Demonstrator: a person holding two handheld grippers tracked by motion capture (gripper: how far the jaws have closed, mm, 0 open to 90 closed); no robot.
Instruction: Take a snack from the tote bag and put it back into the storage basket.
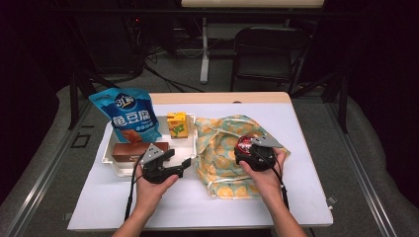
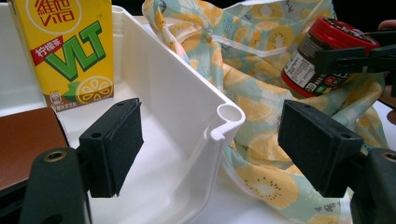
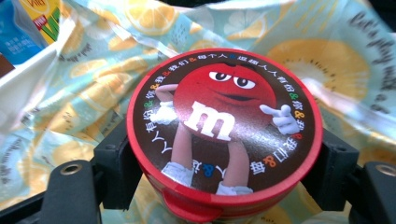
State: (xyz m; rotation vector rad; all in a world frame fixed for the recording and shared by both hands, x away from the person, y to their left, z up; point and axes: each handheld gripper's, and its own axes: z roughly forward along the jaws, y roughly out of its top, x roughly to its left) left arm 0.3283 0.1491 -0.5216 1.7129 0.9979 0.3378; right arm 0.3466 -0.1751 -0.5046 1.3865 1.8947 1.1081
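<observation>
From above, my right gripper [image 1: 248, 148] holds the candy tub [image 1: 244, 144] over the fruit-print bag [image 1: 217, 153]. My left gripper [image 2: 210, 154] gapes empty astride the tray's [image 2: 187, 93] corner. Up close the tub is stiff, probably slick; I clamp below its lid.

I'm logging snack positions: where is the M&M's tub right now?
The M&M's tub sits clamped between the right gripper jaws, above the fruit-print bag, right of the white tray in the high view.
</observation>
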